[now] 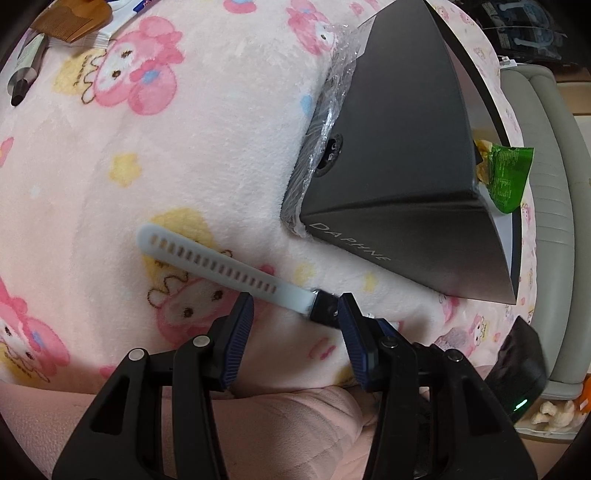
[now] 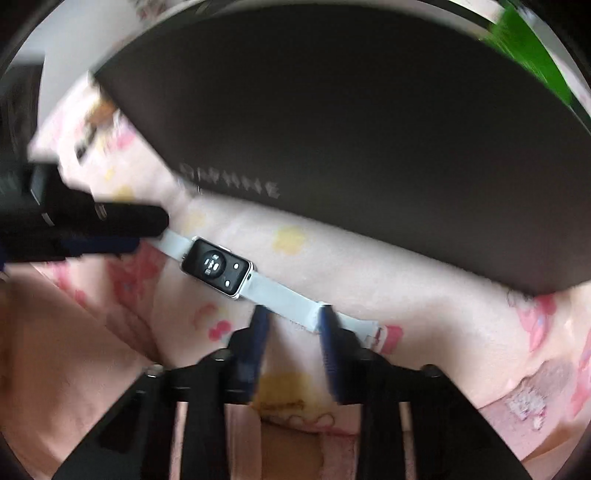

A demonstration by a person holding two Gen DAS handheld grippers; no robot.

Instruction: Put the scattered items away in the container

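Note:
A smartwatch [image 2: 216, 267] with a black face and white strap lies on the pink cartoon blanket [image 1: 184, 129], just in front of a dark box [image 1: 399, 147] lettered DAPHNE. My left gripper [image 1: 294, 306] is open. Its blue pads stand on either side of the holed strap [image 1: 221, 266] where it meets the watch body [image 1: 325, 308]. In the right wrist view one of its black fingers [image 2: 122, 218] covers that strap end. My right gripper [image 2: 293, 315] hangs over the buckle half of the strap [image 2: 288, 299]. Its pads are apart, with the strap crossing the gap under the tips.
A wooden comb [image 1: 70, 18], a grey tube [image 1: 26, 70] and a white packet [image 1: 107, 33] lie at the far left. A green packet [image 1: 508, 177] sits beside the box, and bubble wrap [image 1: 332, 110] lies along its left side. Grey cushions [image 1: 546, 184] border the right.

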